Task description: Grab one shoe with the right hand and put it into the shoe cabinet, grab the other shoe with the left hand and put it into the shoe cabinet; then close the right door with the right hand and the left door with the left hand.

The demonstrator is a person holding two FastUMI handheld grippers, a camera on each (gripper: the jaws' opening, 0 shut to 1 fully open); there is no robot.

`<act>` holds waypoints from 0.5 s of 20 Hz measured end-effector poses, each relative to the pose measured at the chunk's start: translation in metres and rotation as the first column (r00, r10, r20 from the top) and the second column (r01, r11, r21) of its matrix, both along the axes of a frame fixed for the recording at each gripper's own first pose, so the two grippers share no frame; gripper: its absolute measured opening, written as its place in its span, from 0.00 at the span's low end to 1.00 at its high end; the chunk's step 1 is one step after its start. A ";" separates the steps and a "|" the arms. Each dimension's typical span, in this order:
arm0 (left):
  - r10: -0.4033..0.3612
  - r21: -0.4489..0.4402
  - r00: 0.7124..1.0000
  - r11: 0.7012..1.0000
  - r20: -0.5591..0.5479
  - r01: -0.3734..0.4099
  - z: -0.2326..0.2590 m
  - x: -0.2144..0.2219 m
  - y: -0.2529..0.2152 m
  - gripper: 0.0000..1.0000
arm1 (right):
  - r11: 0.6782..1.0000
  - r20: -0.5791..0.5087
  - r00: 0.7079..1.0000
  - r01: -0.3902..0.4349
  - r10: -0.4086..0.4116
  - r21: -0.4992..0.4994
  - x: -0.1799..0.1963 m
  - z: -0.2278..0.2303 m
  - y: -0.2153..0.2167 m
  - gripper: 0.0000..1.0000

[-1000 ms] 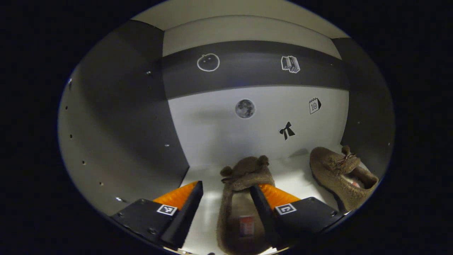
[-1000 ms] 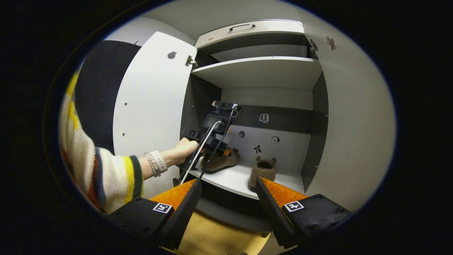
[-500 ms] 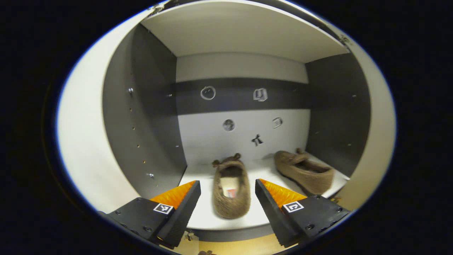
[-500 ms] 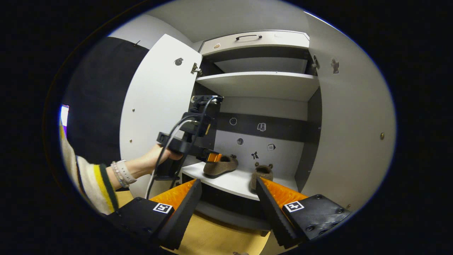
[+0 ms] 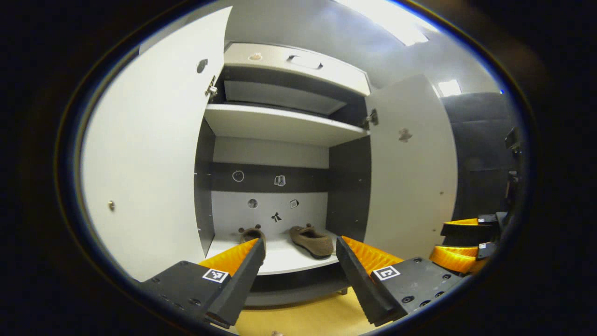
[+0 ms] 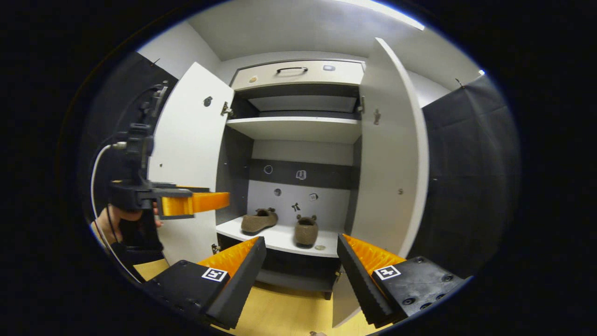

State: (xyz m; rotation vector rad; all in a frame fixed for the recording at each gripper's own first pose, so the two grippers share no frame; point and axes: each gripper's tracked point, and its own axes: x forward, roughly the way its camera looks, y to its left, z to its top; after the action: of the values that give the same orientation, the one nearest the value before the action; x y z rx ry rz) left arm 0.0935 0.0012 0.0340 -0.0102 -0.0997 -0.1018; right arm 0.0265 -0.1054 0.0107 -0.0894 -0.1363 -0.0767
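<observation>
Hand-held gripper, left (image 5: 298,275): jaws wide and holding nothing; a second ago it was deep inside the compartment with one shoe between its fingers, and it has since backed right out; in the right gripper view it hangs level in front of the left door (image 6: 186,158), held by a hand (image 6: 114,224)
Hand-held gripper, right (image 6: 301,275): also wide and empty; it has drawn back too, so the whole shoe cabinet (image 6: 298,130) now fits in its sight; it sits low and central before the opening; the left gripper view catches it at the far right edge
Doors: both stand open; the right door (image 6: 389,154) is swung out toward the camera, the left one folded back against the dark booth wall
Shelf (image 6: 280,238): the lower shelf carries both shoes; the upper shelf looks bare
Left shoe (image 6: 259,220): lying slantwise, toe toward the back
Right shoe (image 6: 306,229): heel toward the front, just beside its pair but apart from it
Small round thing (image 6: 319,248): at the front lip of the shelf; too small to identify
Meaning for the task: both placements look finished; my reading is that closing the right door with the right hand comes next, then the left door
</observation>
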 end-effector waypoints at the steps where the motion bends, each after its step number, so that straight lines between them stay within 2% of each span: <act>1: 0.006 0.007 1.000 1.000 0.011 -0.006 0.003 -0.016 0.004 0.96 | 0.998 0.000 0.998 0.062 -0.062 0.004 -0.012 0.000 -0.023 0.98; 3: 0.007 0.024 1.000 1.000 0.017 -0.007 0.005 -0.042 0.005 0.97 | 0.989 0.005 0.989 0.145 -0.145 0.017 -0.027 0.002 -0.060 0.98; 6: -0.037 0.003 0.999 0.999 0.007 0.037 0.013 -0.062 0.001 0.97 | 0.967 0.016 0.967 0.255 -0.255 0.017 -0.044 0.003 -0.117 0.98; 8: -0.046 0.006 0.999 0.999 -0.008 0.046 0.011 -0.071 0.003 0.98 | 0.957 0.019 0.956 0.291 -0.291 0.005 -0.045 0.004 -0.144 0.98; 10: -0.012 0.057 1.000 0.998 -0.008 0.013 0.011 -0.075 0.011 0.98 | 0.956 0.016 0.956 0.292 -0.292 0.018 -0.041 0.005 -0.160 0.98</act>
State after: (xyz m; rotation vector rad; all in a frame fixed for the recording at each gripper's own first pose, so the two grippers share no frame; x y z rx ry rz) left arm 0.0187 0.0118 0.0453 0.0459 -0.0892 -0.1169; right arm -0.0147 -0.2653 0.0154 -0.0929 -0.1405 -0.3746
